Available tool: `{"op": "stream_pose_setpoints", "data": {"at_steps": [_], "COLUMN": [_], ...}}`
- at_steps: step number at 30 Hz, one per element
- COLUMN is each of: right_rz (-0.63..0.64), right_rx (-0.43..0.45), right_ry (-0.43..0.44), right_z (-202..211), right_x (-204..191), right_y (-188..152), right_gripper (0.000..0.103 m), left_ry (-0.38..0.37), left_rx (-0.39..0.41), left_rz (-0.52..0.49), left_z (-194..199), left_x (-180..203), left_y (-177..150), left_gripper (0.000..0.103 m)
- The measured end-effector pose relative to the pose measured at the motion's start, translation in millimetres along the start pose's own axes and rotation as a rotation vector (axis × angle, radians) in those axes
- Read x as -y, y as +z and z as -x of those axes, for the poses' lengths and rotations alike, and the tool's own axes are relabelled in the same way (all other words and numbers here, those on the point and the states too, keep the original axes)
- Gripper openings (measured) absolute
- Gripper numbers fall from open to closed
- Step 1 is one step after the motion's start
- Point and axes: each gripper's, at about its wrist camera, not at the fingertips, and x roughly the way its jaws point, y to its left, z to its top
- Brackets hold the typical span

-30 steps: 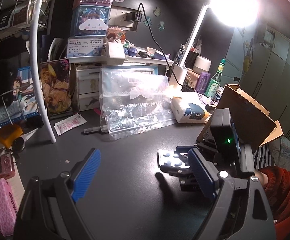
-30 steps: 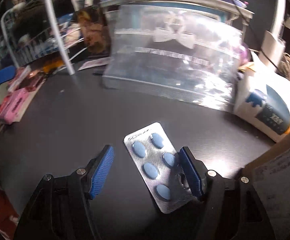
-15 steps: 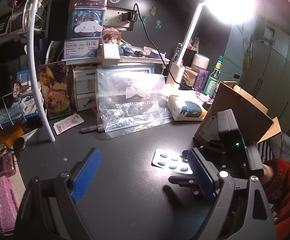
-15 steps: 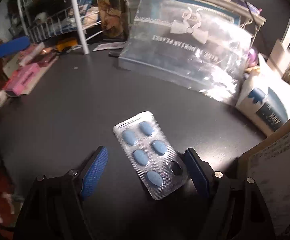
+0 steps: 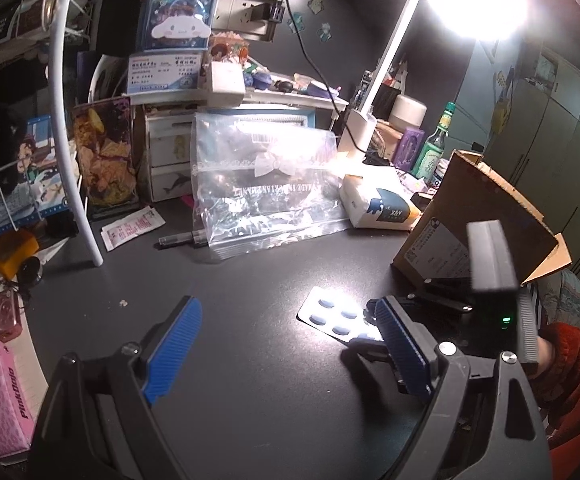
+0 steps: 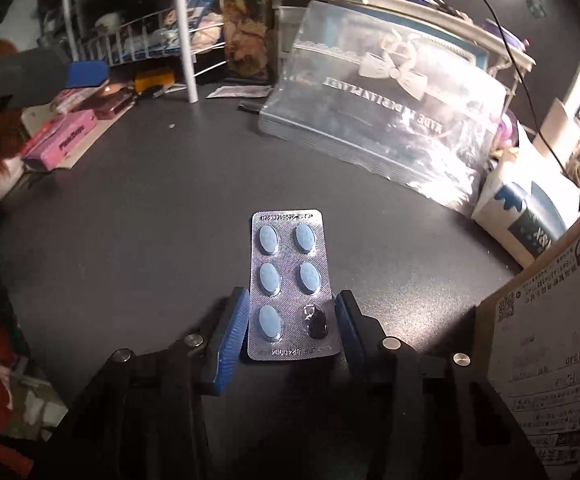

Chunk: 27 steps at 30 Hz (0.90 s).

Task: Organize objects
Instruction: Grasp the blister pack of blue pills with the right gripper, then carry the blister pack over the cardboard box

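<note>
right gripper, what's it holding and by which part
The silver blister pack of blue oval pills, pinched across its two long edges at the near end, by the empty pocket. The left gripper holds nothing.

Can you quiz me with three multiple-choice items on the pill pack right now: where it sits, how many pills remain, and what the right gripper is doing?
1. Where is the blister pack?
A. inside the clear zip bag
B. between the right gripper's fingers, over the dark desk
C. in the cardboard box

2. How many blue pills remain in it?
A. three
B. five
C. six

3. What state is the right gripper in?
A. closed against the pack's edges
B. wide open, away from the pack
C. holding a pen

Answers: 1 B, both blue pads flank the pack's near end; 2 B, five blue ovals and one dark, emptied pocket; 3 A, the pads meet both long edges.
</note>
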Motion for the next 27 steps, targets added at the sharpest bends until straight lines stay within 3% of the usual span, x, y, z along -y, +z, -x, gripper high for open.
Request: {"op": "stream_pose_setpoints", "data": {"at_steps": [7, 14, 20, 22, 27], "right_rz": [0.049, 0.088, 0.131, 0.13, 0.111], "right_rx": [0.097, 0.21, 0.297, 0.317, 0.346], "right_ry": [0.1, 0.168, 0.143, 0.13, 0.076], "right_z": [37, 93, 143, 158, 184], "right_x": [-19, -35, -35, -30, -5], "right_y": [19, 38, 46, 46, 39], "right_gripper": [0.04, 0.04, 0.04, 0.04, 0.04], "left_ry": [-0.063, -0.132, -0.231, -0.265, -0.301], "left_rx": [-0.019, 0.039, 0.078, 0.073, 0.055], "left_rz": [0.016, 0.029, 0.007, -0.013, -0.059], "left_z": [-1, 22, 38, 38, 28], "left_x": [1, 9, 38, 53, 92], "left_y": [-2, 12, 42, 53, 78], "left_gripper": [0.087, 0.085, 0.06, 0.045, 0.033]}}
